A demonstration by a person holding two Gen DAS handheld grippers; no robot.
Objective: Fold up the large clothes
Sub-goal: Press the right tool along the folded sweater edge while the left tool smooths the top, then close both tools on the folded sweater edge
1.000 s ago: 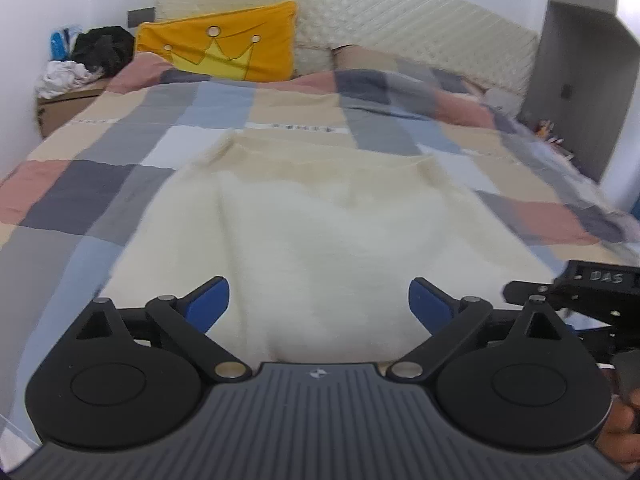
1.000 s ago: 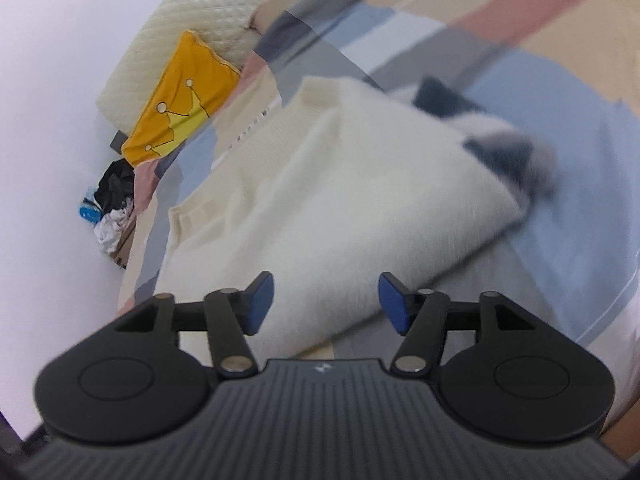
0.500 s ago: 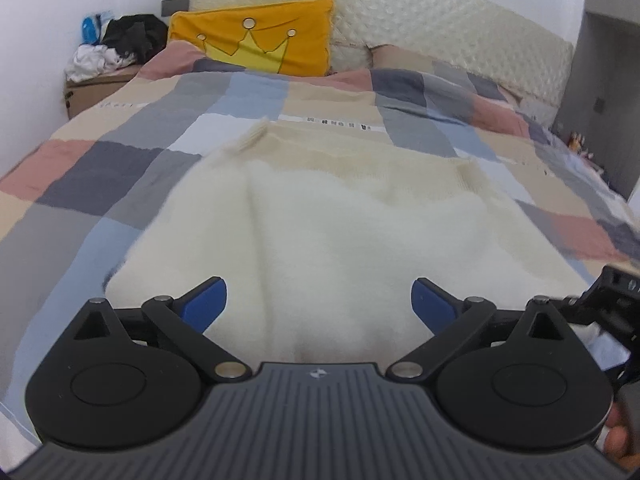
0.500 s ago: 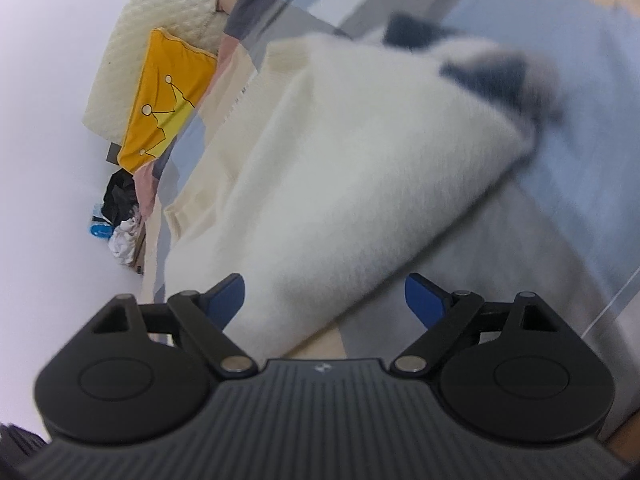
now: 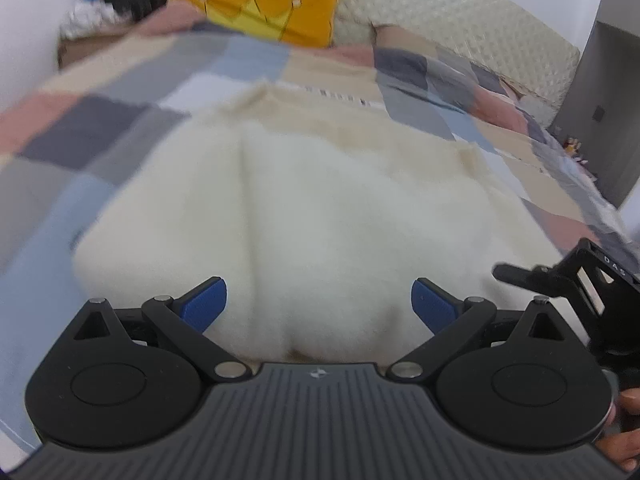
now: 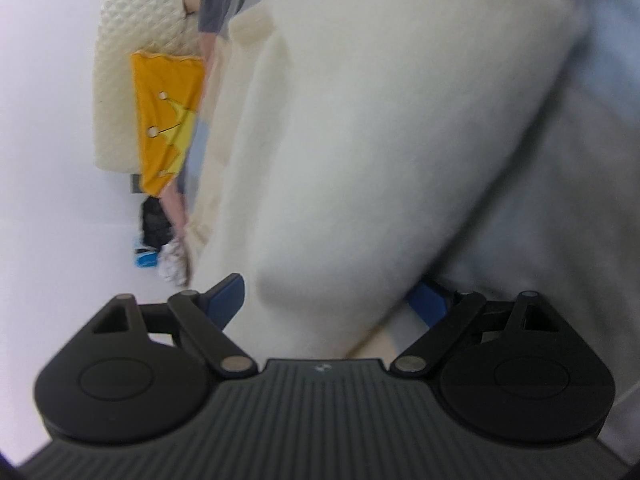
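Note:
A cream fluffy garment (image 5: 320,208) lies spread on the patchwork bedspread (image 5: 100,140). My left gripper (image 5: 320,306) hangs low over its near edge, open, with the bulging fold between the blue pads and not pinched. My right gripper (image 6: 326,300) is rolled on its side and stands open wide. A thick folded edge of the garment (image 6: 380,140) fills the gap between its fingers. In the left wrist view the right gripper's black frame (image 5: 592,280) shows at the garment's right edge.
A yellow crown pillow (image 5: 272,4) leans on the quilted cream headboard (image 5: 460,24). A bedside box with piled clothes (image 5: 108,8) stands at the far left. A grey cabinet (image 5: 600,100) rises on the right. A hand (image 5: 624,440) holds the right tool.
Both grippers sank closer to the garment's near edge. The right gripper's jaws opened wider and it rolled sideways, so the garment's fold now sits between its fingers.

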